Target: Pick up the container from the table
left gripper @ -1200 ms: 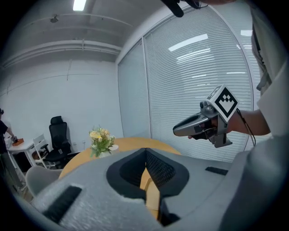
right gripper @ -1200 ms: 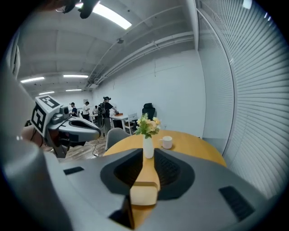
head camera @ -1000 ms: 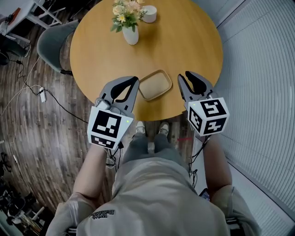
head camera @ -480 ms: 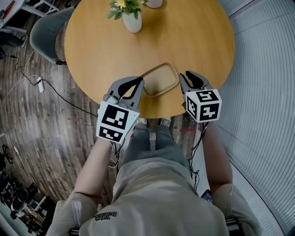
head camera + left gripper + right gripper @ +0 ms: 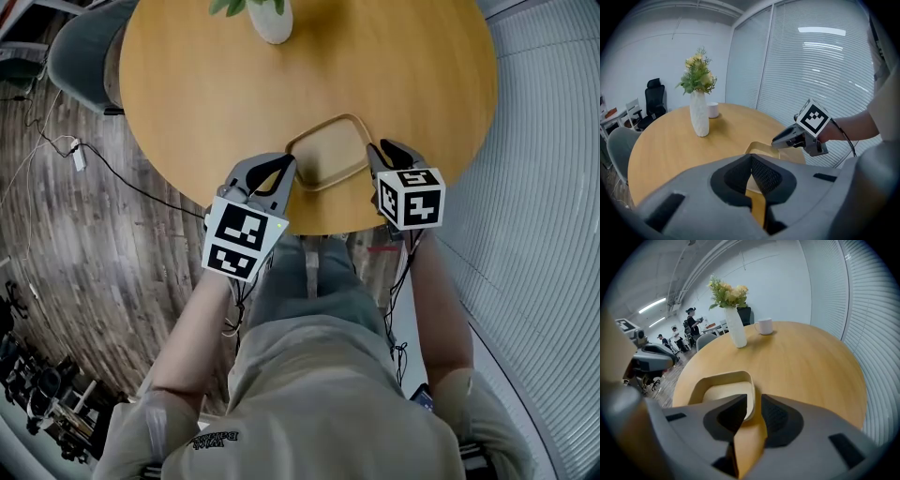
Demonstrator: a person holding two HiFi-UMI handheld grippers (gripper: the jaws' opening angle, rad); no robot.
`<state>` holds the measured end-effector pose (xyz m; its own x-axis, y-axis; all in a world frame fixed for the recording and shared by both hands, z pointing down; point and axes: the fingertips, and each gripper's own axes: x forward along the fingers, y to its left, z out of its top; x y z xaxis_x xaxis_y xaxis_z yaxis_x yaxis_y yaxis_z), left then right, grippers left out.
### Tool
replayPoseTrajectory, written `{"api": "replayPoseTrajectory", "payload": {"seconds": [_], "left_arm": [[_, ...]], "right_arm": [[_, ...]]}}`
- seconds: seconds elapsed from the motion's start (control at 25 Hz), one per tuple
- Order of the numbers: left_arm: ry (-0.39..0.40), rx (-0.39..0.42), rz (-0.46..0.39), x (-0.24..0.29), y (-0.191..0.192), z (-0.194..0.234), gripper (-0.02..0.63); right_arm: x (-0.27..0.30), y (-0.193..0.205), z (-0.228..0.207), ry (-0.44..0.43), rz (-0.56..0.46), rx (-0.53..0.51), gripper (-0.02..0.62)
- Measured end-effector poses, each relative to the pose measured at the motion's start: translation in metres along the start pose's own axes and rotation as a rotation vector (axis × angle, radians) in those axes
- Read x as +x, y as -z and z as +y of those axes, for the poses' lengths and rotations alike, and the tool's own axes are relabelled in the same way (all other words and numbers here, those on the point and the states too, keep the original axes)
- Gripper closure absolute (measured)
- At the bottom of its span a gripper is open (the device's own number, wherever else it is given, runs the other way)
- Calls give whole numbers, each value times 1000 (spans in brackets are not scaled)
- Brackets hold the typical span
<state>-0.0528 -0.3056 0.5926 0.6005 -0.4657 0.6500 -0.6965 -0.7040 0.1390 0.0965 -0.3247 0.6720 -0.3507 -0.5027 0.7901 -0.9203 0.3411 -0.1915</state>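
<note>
Beige container [image 5: 328,153] on counter [image 5: 403,66], flanked by left gripper [image 5: 266,172] and right gripper [image 5: 389,155], jaws apart; grasp pending: clamp rims.

A container [image 5: 328,153] lies on a table [image 5: 206,84] near its front edge, between the left gripper [image 5: 279,165], just beside its left end, and the right gripper [image 5: 381,150], at its right end. A vase [image 5: 272,21] stands farther back, a cup [image 5: 764,326] behind it. A chair [image 5: 80,56] sits at the table's far left.
</note>
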Motion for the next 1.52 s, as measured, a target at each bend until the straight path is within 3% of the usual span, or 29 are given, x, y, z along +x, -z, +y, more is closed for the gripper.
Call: {"api": "replayPoseTrajectory", "payload": {"seconds": [0.36,0.72,0.92,1.16,1.52], "left_arm": [[24,-33,41,7,20,-13,586],[20,-18,30,6,21,-24,586],[11,5,-28,-16,-11,-17,586],[13,15,-181,-57,-77,-19,586],[-49,180,-381,-140,-170,-36,586]], "right_arm": [[15,26,-3,-14,78,40,517],[3,25,-13,1,10,144,552],[-33,-17,-5,23,-85,131,554],[-108,-79,-8,86,-284,75,554],[-225,-146,15,130,-527,-3,554]]}}
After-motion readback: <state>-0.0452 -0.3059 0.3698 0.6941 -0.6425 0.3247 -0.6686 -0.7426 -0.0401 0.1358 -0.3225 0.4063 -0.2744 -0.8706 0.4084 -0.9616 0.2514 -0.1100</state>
